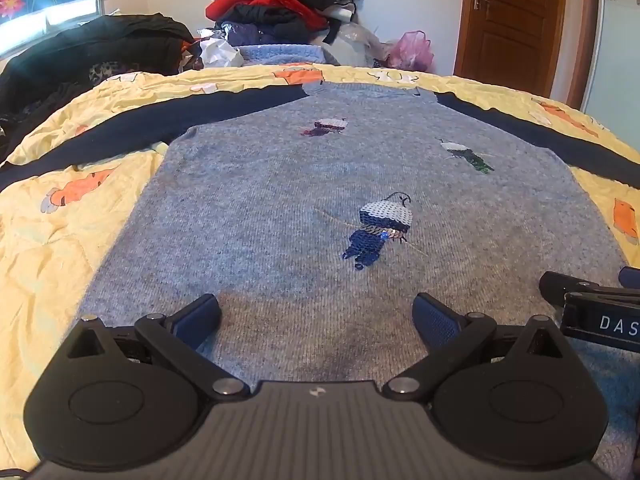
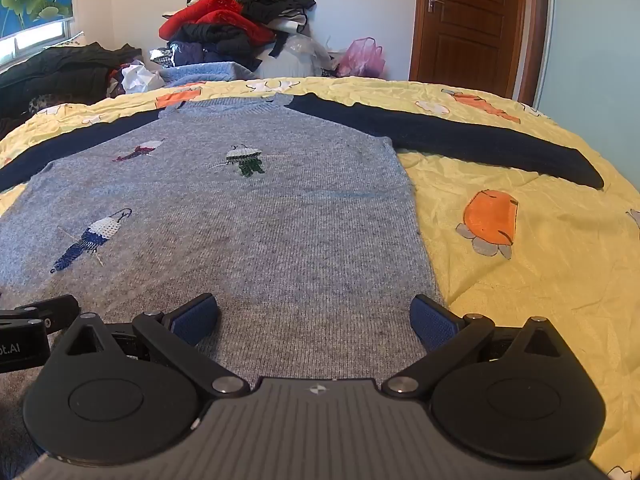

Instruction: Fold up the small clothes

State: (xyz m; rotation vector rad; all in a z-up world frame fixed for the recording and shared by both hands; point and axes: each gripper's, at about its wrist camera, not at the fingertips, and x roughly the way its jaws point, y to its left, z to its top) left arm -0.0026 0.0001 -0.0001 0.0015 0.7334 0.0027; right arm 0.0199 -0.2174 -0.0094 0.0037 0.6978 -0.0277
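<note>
A small grey knit sweater (image 1: 280, 208) with dark navy sleeves (image 1: 120, 128) and sequin figures lies flat, front up, on a yellow quilt (image 1: 48, 248). Its neck points away from me and both sleeves are spread out sideways. My left gripper (image 1: 316, 320) is open and empty above the sweater's near hem. My right gripper (image 2: 314, 320) is open and empty above the hem's right part, near the sweater's (image 2: 260, 240) right edge. The right sleeve (image 2: 460, 140) stretches across the quilt (image 2: 540, 280). Each gripper shows at the edge of the other's view.
A pile of red, black and blue clothes (image 1: 280, 4) is heaped behind the bed. Dark garments (image 1: 88, 52) lie at the far left under a window. A pink bag (image 1: 412, 50) and a brown door (image 1: 516, 20) stand at the back right.
</note>
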